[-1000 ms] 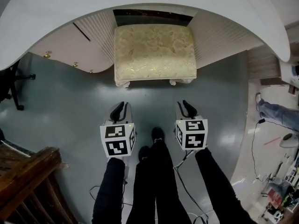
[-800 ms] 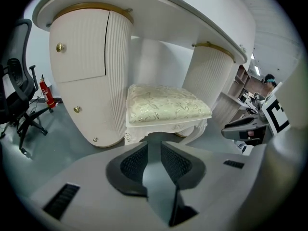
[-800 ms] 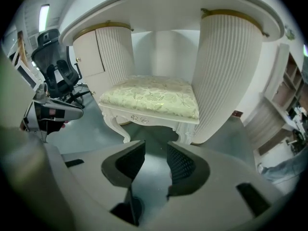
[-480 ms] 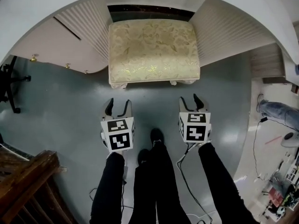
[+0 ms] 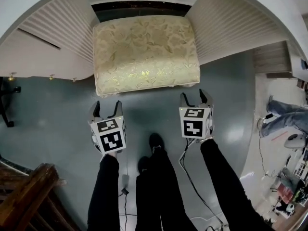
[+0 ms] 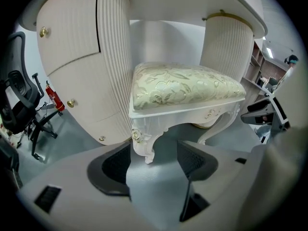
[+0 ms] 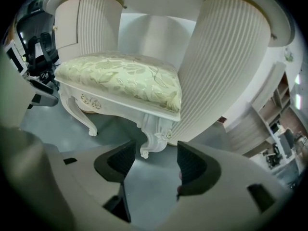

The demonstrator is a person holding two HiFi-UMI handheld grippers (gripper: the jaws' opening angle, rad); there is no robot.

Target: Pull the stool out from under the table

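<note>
Under the table, the stool stood half out on the floor, its back edge hidden from above. Only the gripper views showed its carved front legs, just ahead of the left gripper and right gripper. Both were opening with nothing between the jaws.

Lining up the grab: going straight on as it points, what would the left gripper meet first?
Probably the stool's front corner leg, in line just ahead of the left gripper. Its jaws are opening with nothing between them yet; the gap to the leg is hard to judge.
</note>
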